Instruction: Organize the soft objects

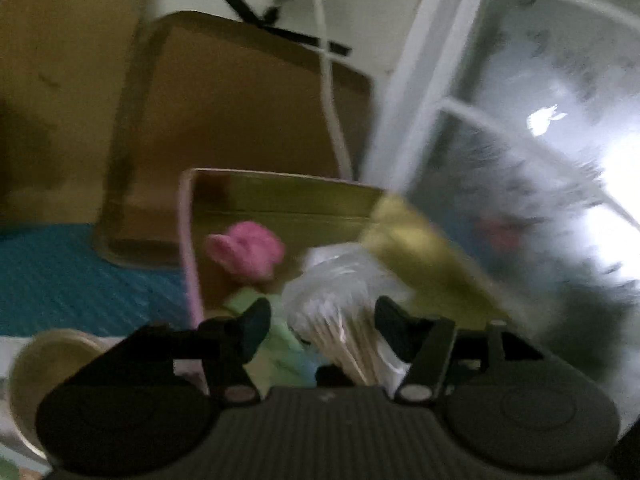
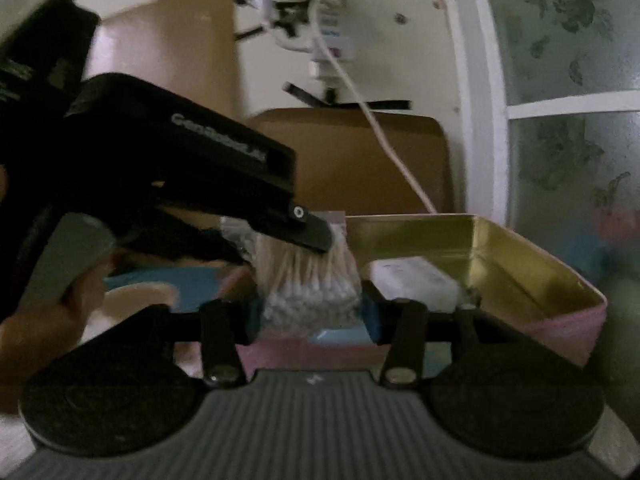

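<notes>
The swab bag is gripped by both the left gripper and right gripper, so it could be torn over the tin if pulled apart.

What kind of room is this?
Probably a room in someone's home: a frosted patterned window, cardboard boxes against the wall, and a pink tin holding a pink plush toy and other small things.
</notes>
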`<state>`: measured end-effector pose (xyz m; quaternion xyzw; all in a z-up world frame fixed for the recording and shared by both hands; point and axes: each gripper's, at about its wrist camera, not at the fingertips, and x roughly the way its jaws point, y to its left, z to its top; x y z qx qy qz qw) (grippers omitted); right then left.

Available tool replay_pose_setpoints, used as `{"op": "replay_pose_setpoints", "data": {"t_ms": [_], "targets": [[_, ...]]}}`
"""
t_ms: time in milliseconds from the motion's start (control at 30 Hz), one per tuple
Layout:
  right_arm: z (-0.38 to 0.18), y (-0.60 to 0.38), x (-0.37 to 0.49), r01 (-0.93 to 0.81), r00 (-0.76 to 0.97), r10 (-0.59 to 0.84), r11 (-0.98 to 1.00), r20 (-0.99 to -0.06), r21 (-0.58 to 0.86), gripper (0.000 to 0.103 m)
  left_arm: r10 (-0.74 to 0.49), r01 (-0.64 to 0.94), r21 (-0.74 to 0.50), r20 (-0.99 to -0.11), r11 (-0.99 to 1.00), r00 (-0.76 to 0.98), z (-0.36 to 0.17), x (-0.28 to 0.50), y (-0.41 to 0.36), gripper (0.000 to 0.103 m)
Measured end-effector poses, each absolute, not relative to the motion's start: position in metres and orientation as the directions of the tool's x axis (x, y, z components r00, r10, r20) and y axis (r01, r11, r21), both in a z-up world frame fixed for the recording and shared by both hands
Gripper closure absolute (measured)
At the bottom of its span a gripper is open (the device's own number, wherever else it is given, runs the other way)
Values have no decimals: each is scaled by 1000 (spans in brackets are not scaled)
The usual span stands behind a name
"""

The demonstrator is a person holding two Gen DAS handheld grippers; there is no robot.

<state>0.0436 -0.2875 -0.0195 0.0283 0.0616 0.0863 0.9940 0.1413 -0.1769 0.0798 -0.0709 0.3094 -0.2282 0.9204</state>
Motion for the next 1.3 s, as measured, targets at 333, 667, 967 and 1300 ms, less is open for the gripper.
{"op": "replay_pose_setpoints", "data": {"t_ms": [333, 667, 967, 1300], "targets": [[-38, -275, 6, -100, 993, 102, 994, -65, 41, 27, -441, 430, -145, -504, 891, 743, 73, 94, -162, 33], [-29, -282, 1, -41, 994, 52, 993, -97, 111, 40, -435, 402, -173, -457, 899, 776, 90, 62, -131, 33], [-41, -299, -28, -34, 987, 74, 966, -146, 258, 45, -389, 369, -146, -515, 918, 764, 75, 28, -108, 30], [-39, -300, -40, -24, 978, 86, 950, -190, 311, 44, -312, 319, -86, -551, 944, 774, 62, 14, -84, 30]]}}
